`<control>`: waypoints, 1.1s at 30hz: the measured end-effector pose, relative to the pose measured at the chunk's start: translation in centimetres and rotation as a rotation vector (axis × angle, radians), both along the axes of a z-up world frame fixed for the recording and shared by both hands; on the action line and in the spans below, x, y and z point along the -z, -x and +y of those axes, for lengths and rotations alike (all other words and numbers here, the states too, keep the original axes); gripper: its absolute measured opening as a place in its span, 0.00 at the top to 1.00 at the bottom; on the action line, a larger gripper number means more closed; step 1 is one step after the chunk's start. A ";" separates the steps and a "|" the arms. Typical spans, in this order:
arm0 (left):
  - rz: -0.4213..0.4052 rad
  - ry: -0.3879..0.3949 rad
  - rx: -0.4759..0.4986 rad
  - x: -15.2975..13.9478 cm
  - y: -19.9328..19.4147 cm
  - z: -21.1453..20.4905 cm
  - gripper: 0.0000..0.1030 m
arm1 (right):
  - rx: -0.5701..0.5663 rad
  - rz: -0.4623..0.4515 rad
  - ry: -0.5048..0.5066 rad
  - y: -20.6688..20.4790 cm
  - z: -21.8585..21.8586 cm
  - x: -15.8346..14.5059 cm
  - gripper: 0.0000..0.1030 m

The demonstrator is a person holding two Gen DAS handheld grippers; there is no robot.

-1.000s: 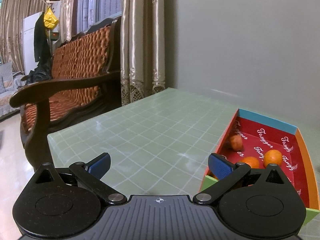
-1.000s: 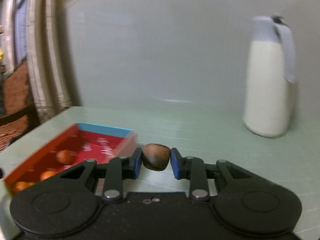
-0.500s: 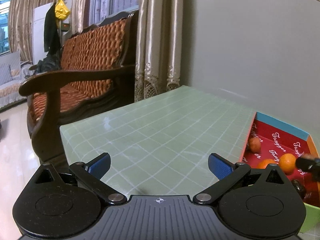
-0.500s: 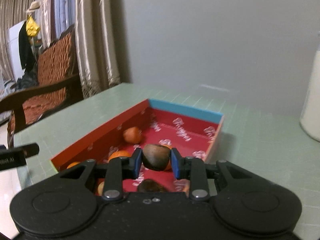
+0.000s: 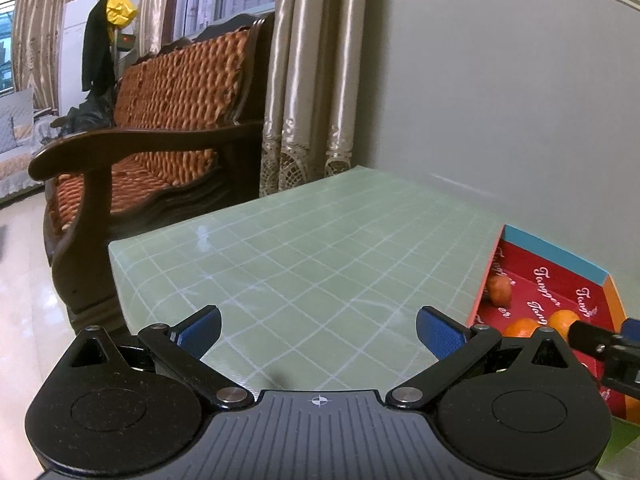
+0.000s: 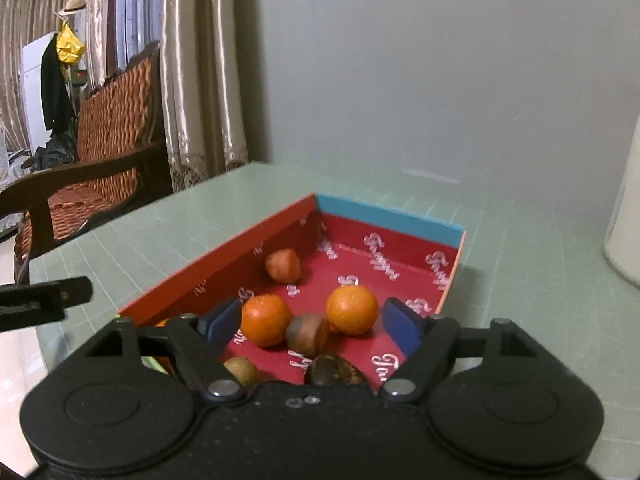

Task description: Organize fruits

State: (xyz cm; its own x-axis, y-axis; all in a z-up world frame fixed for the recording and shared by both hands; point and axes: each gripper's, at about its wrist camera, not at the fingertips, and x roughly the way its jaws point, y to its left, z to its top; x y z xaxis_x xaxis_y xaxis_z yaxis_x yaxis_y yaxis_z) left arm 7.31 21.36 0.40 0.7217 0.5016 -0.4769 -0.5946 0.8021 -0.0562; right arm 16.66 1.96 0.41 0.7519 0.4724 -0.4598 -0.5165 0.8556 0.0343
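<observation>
A red box (image 6: 390,220) with a blue far wall sits on the green grid table. Over its near end, my right gripper (image 6: 312,320) has its jaws opening. A brown fruit (image 6: 307,335) lies loose on the box floor between the blue pads, touching neither. Two oranges (image 6: 265,320) (image 6: 352,309), a reddish fruit (image 6: 282,265) and a dark fruit (image 6: 335,370) lie around it. My left gripper (image 5: 320,328) is open and holds nothing, above bare table left of the box (image 5: 556,252).
A white jug (image 6: 626,216) stands on the table at the far right. A wooden armchair (image 5: 160,120) and curtains (image 5: 312,80) stand beyond the table's left edge (image 5: 116,264). A grey wall runs behind the table.
My right gripper carried the brown fruit left over the box and opened; the fruit now lies in the box. The left gripper shifted a little left of the box.
</observation>
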 end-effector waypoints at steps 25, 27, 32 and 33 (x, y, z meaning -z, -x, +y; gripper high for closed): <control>0.004 -0.046 0.335 -4.4 3.0 -11.1 0.00 | 0.355 -0.070 -0.108 10.5 -13.4 -3.4 0.01; 0.003 -0.061 0.355 -5.4 4.1 -12.1 0.00 | 0.365 -0.079 -0.116 11.4 -13.8 -3.9 0.00; -0.010 -0.050 0.378 -6.8 6.5 -13.2 0.00 | 0.364 -0.100 -0.124 13.5 -13.6 -5.0 0.00; -0.015 -0.040 0.379 -7.1 6.9 -13.1 0.00 | 0.362 -0.106 -0.124 13.9 -13.5 -5.1 0.00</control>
State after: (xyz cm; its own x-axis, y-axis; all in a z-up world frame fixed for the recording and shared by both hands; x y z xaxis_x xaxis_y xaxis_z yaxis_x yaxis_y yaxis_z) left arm 0.38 8.25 7.46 0.8662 0.2160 -0.4505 -0.2550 0.9666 -0.0267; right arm 2.81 -11.53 5.55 0.9203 0.2152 -0.3268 -0.1884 0.9757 0.1119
